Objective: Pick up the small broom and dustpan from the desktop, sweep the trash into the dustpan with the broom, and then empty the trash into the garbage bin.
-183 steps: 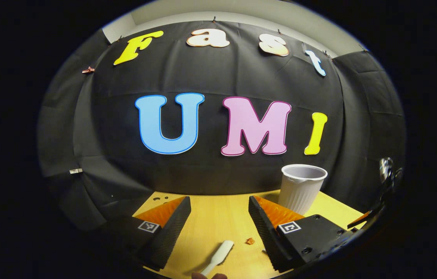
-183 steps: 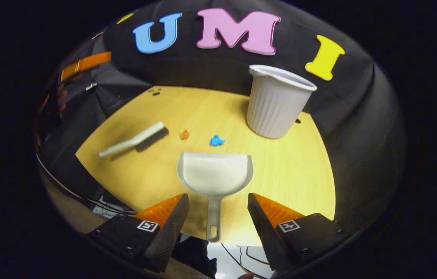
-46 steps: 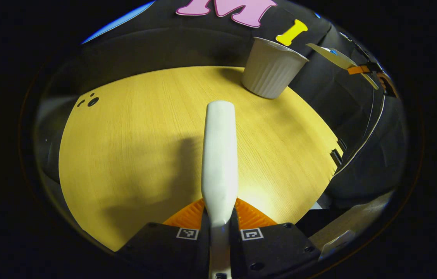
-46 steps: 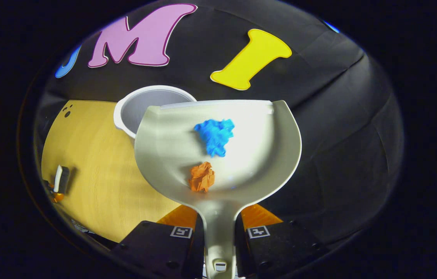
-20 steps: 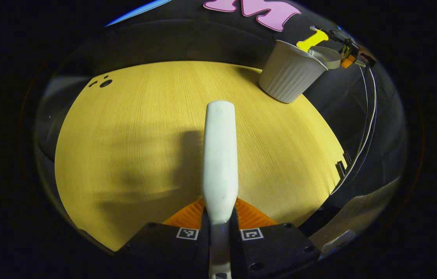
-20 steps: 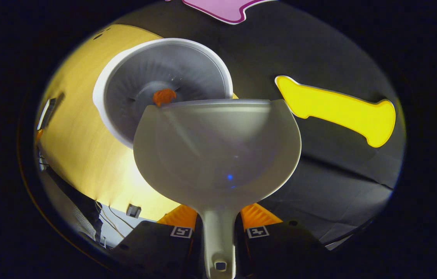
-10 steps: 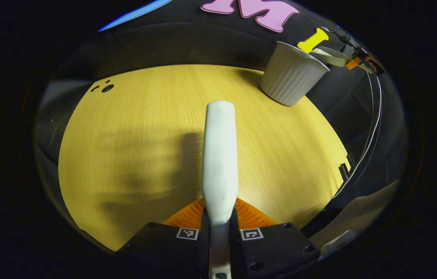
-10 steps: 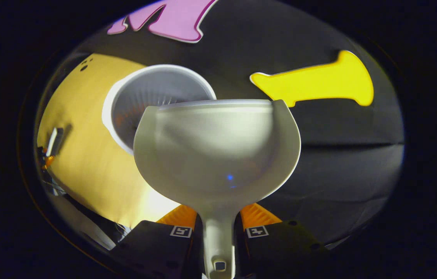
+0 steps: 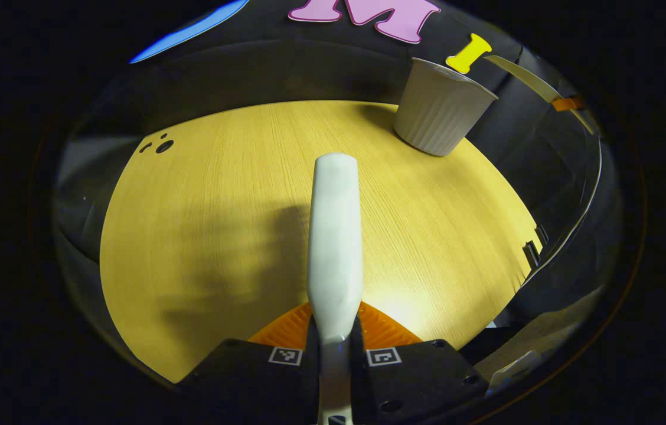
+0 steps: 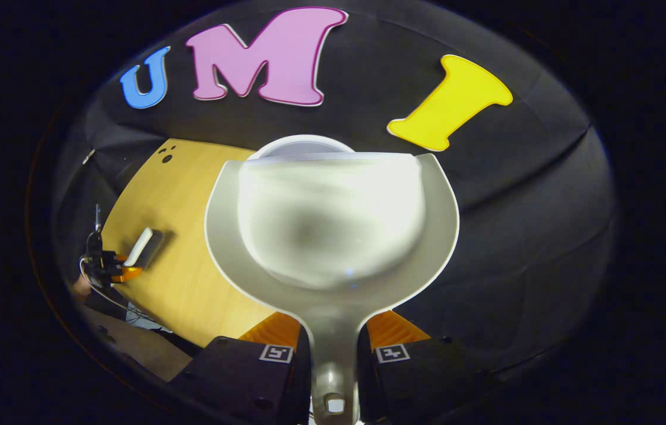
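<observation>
My left gripper (image 9: 333, 321) is shut on the handle of the small white broom (image 9: 336, 230), which points forward above the yellow wooden table (image 9: 209, 200). The white ribbed garbage bin (image 9: 440, 109) stands at the table's far right corner. My right gripper (image 10: 333, 330) is shut on the handle of the pale dustpan (image 10: 333, 224), held level in the air with nothing in its scoop. The bin's rim (image 10: 300, 141) peeks out just behind the pan's front edge. In the left gripper view the dustpan (image 9: 522, 74) shows edge-on, up and right of the bin. In the right gripper view the broom (image 10: 143, 248) sits far left.
A few dark holes (image 9: 162, 144) mark the table's far left corner. A cable (image 9: 575, 206) hangs past the table's right edge, near a small slot (image 9: 531, 254). Black cloth walls close in behind and beside the bin.
The dustpan, tipped over the bin a second ago with orange trash inside the bin, has swung back level and drawn away. The broom has barely moved.
</observation>
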{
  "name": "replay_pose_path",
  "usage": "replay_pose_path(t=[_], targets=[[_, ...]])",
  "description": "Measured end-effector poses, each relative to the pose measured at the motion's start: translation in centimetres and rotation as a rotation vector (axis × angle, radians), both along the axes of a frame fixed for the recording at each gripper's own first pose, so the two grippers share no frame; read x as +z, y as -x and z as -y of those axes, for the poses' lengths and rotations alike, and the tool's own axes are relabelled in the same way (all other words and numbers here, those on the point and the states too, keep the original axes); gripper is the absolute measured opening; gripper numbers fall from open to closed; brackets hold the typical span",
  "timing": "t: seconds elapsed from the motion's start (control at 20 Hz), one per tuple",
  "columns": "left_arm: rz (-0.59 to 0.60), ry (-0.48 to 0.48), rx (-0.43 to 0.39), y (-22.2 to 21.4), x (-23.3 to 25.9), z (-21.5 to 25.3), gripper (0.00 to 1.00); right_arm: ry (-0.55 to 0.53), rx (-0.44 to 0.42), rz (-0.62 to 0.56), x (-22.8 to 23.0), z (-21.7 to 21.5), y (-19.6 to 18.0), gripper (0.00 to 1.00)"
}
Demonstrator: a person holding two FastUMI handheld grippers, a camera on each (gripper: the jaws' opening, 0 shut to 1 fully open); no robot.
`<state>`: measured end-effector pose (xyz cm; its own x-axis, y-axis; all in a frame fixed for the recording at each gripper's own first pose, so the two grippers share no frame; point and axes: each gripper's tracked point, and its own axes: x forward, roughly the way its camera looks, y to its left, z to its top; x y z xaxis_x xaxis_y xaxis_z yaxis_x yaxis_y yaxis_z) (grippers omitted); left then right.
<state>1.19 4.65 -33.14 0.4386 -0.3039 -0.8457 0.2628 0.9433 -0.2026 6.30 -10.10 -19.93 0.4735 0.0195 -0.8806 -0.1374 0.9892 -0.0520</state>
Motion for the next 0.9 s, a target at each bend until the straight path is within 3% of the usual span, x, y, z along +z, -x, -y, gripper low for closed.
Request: replay_pose_path(t=[0.4, 0.7, 0.9], targets=[[-0.011, -0.064, 0.024, 0.1, -0.1, -0.3, 0.25, -0.123, 0.075, -0.097, -8.2, -9.9, 9.8, 0.35], [-0.02, -0.1, 0.032, 0.2, -0.8, -0.6, 0.24, -0.174, 0.091, -0.174, -17.9, -17.6, 13.4, 0.36], [-0.024, -0.136, 0.022, 0.1, -1.5, -0.8, 0.24, -0.179, 0.086, -0.19, -22.4, -20.6, 13.6, 0.36]])
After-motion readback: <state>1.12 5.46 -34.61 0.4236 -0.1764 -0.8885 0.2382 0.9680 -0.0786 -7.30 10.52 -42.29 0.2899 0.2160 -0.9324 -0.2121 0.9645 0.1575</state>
